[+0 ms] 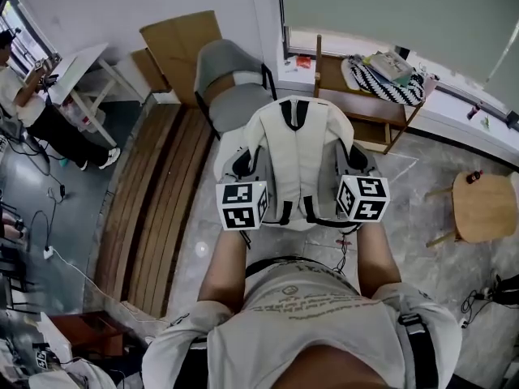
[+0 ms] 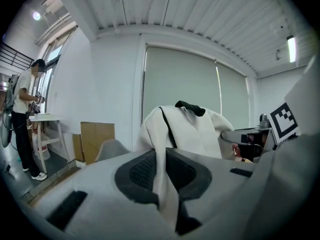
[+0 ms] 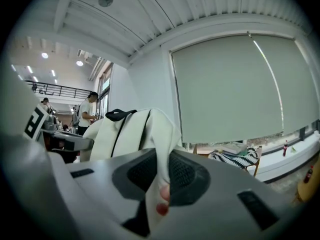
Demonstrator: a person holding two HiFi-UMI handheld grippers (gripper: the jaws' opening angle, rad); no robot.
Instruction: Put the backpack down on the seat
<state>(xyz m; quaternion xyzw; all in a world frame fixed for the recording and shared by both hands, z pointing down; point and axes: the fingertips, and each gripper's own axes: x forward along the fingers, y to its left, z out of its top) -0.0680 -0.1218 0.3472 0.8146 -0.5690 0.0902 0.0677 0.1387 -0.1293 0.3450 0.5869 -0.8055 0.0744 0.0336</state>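
Plainly, a white backpack (image 1: 298, 148) was held upright, its body rising just beyond both sets of jaws. One white strap (image 2: 161, 134) was clenched in the left gripper (image 2: 165, 189), a second strap (image 3: 162, 134) in the right gripper (image 3: 159, 189). A grey chair (image 1: 231, 83) was seen farther beyond them.

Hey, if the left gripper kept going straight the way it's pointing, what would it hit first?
The white fabric backpack, whose edge the left gripper clamps; its bulk rises straight ahead. Depth beyond is unclear.
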